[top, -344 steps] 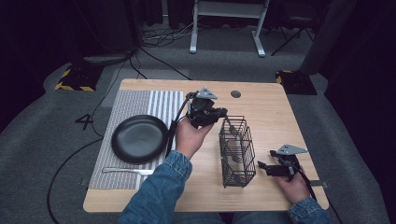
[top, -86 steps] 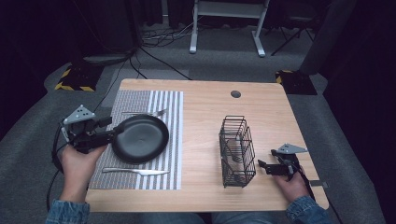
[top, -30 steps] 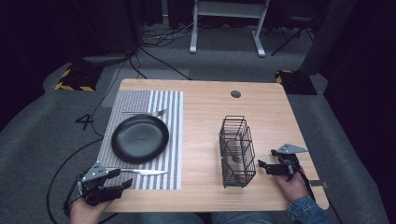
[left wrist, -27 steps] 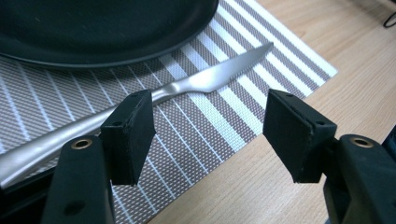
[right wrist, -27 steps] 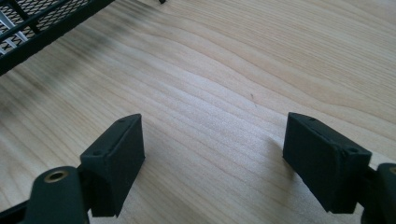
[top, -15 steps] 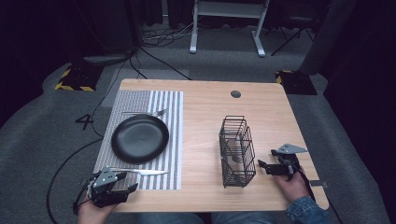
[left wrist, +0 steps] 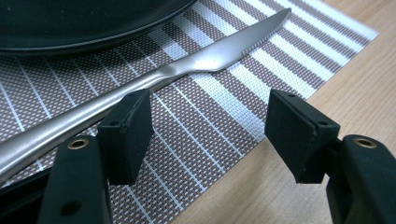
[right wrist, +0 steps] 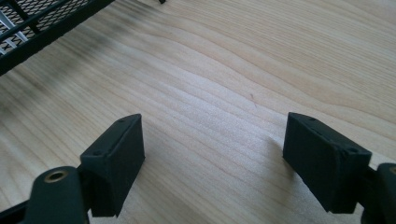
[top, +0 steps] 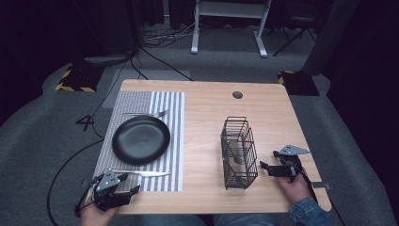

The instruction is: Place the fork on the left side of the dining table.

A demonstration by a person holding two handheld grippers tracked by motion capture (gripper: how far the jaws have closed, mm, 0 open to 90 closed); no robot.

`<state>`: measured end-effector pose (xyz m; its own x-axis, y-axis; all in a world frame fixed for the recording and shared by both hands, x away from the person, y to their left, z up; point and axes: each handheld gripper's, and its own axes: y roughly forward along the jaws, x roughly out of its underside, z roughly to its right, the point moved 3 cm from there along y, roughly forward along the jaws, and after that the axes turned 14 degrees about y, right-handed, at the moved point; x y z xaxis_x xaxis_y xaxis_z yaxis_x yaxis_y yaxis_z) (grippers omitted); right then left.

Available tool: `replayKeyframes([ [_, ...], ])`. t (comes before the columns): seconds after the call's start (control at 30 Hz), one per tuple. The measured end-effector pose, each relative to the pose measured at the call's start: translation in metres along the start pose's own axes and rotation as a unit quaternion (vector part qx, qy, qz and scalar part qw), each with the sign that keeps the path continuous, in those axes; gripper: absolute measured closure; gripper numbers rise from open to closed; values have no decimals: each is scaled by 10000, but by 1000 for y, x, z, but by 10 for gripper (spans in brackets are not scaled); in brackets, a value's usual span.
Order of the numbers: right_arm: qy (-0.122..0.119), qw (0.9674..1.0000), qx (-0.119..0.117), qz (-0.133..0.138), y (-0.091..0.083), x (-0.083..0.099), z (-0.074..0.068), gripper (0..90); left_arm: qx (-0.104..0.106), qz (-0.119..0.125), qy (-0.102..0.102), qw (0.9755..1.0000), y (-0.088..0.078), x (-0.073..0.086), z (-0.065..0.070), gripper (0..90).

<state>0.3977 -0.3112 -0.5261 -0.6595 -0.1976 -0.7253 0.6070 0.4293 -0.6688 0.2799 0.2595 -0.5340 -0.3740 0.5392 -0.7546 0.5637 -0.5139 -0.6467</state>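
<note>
Two black jaws of the left hand-held gripper (left wrist: 205, 135) stand wide apart and hold nothing; the long silver metal table knife (left wrist: 154, 84) lies just ahead of them on the brown-and-white striped woven placemat (left wrist: 224, 98), its handle touching or nearly touching one pad, so I would shift that gripper sideways until the handle sits between the pads, then close gently. Compared with half a second ago it has edged closer to the knife, while the right hand-held gripper (right wrist: 212, 154), also open and empty, stays on the pale wooden worktop (right wrist: 261, 56) beside the black wire basket (top: 239, 153).
</note>
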Motion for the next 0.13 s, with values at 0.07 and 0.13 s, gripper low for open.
replayKeyframes([
  [0.07,0,10000,0,0,0,0,0,208,-117,-90,185,9997,1,-1,3,327],
  [0.13,-5,10000,-1,0,0,0,0,208,-101,-70,140,9998,1,0,2,329],
])
